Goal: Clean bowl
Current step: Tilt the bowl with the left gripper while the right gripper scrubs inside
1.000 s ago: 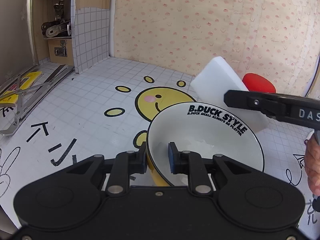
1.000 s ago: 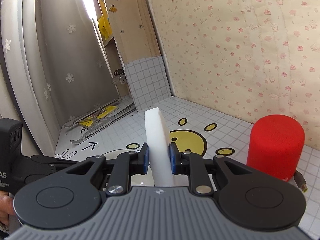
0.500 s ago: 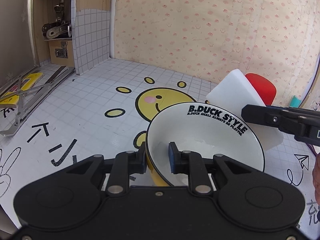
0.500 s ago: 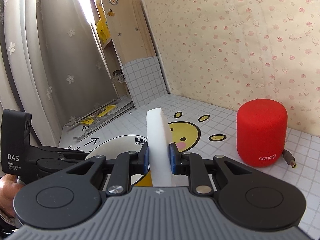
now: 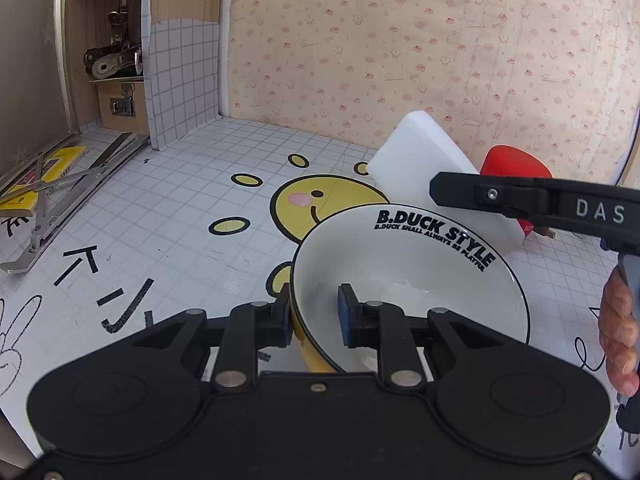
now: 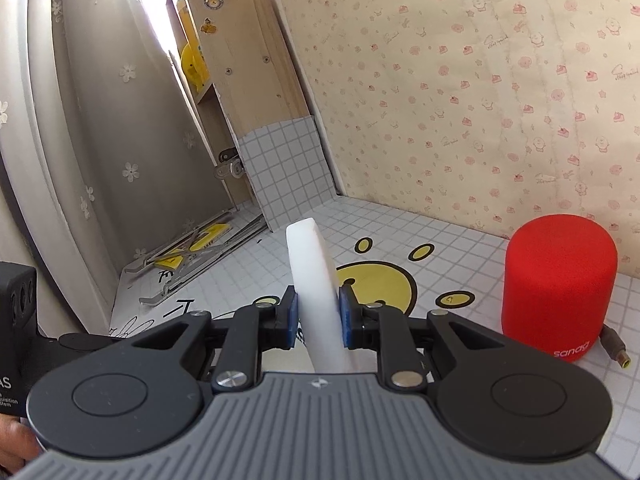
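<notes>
So the bowl [image 5: 408, 276] sits tilted in the lower middle of the left wrist view, white inside with a yellow outside, its near rim caught by the left gripper [image 5: 314, 314]: one pad outside the wall, one inside, at about 7 o'clock on the rim. The inner pad looks a touch off the glaze from here, so I'd call that grip light, though the bowl is clearly propped up by it. The right gripper [image 6: 318, 316] is clenched on a white sponge [image 6: 316, 284], which stands on edge between the pads and pokes out beyond the bowl's far rim at roughly 1 o'clock. My guess is the bowl is glazed ceramic: stiff, fairly heavy, slick, and chippy if it drops onto the tiled tabletop [image 5: 168, 216]. The rim is really the only place to pinch it, and a deeper bite would feel safer. The sponge looks soft and light, so it'll squash when pushed into the bowl. A red speaker [image 6: 558, 288] stands off at 3 o'clock, clear of everything.
</notes>
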